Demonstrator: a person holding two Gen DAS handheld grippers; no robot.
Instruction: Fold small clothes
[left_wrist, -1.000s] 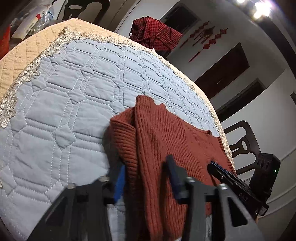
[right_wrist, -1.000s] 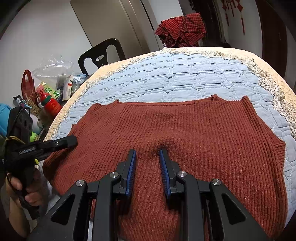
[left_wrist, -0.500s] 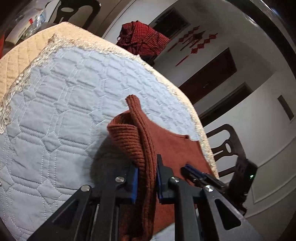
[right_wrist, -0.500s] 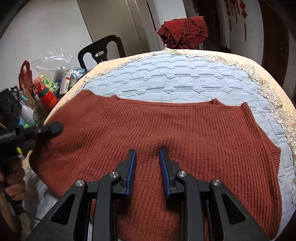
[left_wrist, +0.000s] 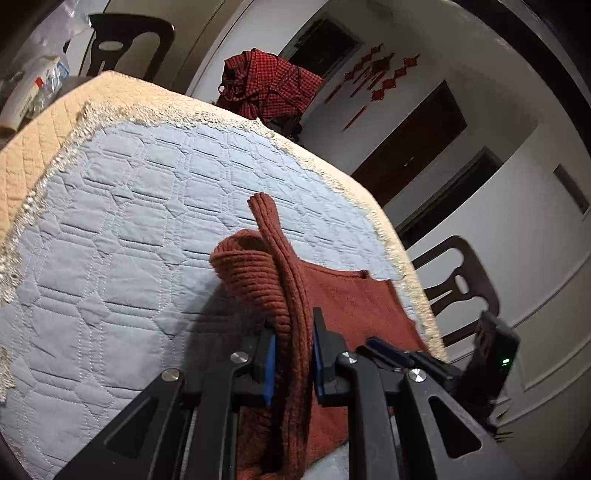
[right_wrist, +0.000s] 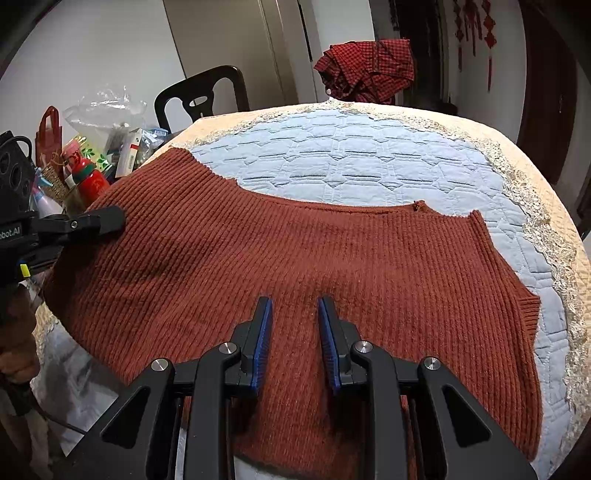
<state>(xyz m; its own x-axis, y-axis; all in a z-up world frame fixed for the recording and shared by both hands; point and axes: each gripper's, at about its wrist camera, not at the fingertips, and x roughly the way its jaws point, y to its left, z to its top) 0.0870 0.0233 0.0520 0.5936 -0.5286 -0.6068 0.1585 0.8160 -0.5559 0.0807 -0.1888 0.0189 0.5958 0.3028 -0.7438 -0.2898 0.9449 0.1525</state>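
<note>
A rust-red ribbed knit top (right_wrist: 295, 251) lies spread on the quilted blue table cover (right_wrist: 354, 158). My left gripper (left_wrist: 293, 354) is shut on the top's left edge (left_wrist: 273, 280) and holds it lifted off the cover; the lifted edge curls over the fingers. In the right wrist view the left gripper (right_wrist: 92, 225) shows at the far left, with the cloth raised there. My right gripper (right_wrist: 295, 332) is open, its blue-padded fingers apart and resting low over the middle of the top's near part.
A red plaid garment (right_wrist: 369, 70) lies heaped at the table's far edge. Dark chairs (right_wrist: 203, 96) stand behind and at the right (left_wrist: 461, 288). Bottles, boxes and bags (right_wrist: 96, 162) crowd the left side. The cover has a lace rim (right_wrist: 535, 221).
My left gripper closed on the top's left edge and lifted it up and inward. The right gripper stayed put, open over the cloth.
</note>
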